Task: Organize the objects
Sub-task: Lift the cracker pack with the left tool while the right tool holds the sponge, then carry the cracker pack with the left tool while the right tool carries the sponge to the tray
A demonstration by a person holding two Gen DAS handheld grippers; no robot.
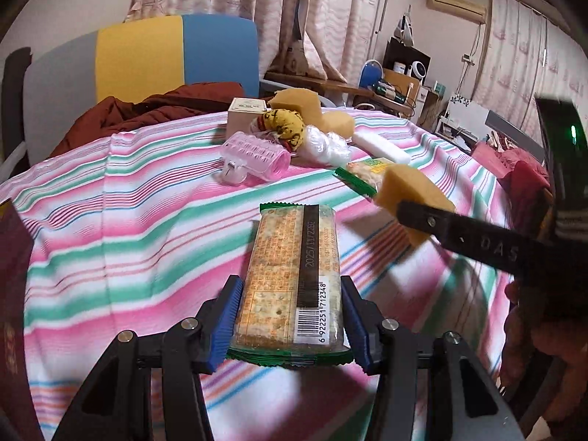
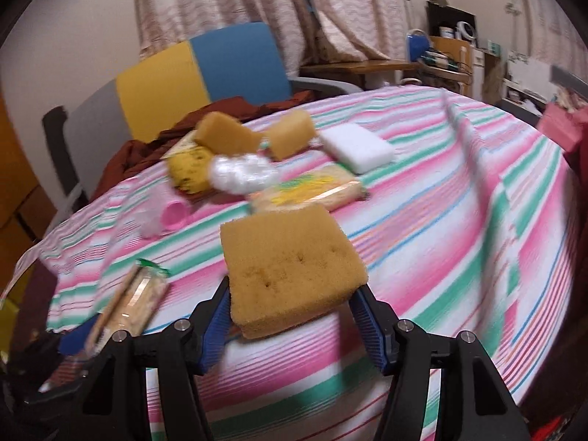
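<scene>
Looking along the left gripper point(image 1: 290, 316), its blue fingers point(image 1: 228, 316) are closed against the long sides of a cracker packet point(image 1: 294, 275), held above the striped tabletop point(image 1: 110, 202); the crackers are probably brittle under slick wrap, so a light squeeze at mid-length suits. Ahead lie a pink roller point(image 1: 257, 156), crumpled plastic point(image 1: 323, 145), a small box point(image 1: 244, 114) and a white block point(image 1: 382, 147). From the right wrist, the right gripper point(image 2: 294, 312) pinches a yellow sponge point(image 2: 290, 264), soft and light; another cracker packet point(image 2: 312, 191) lies just beyond it, near more sponges point(image 2: 257, 136).
</scene>
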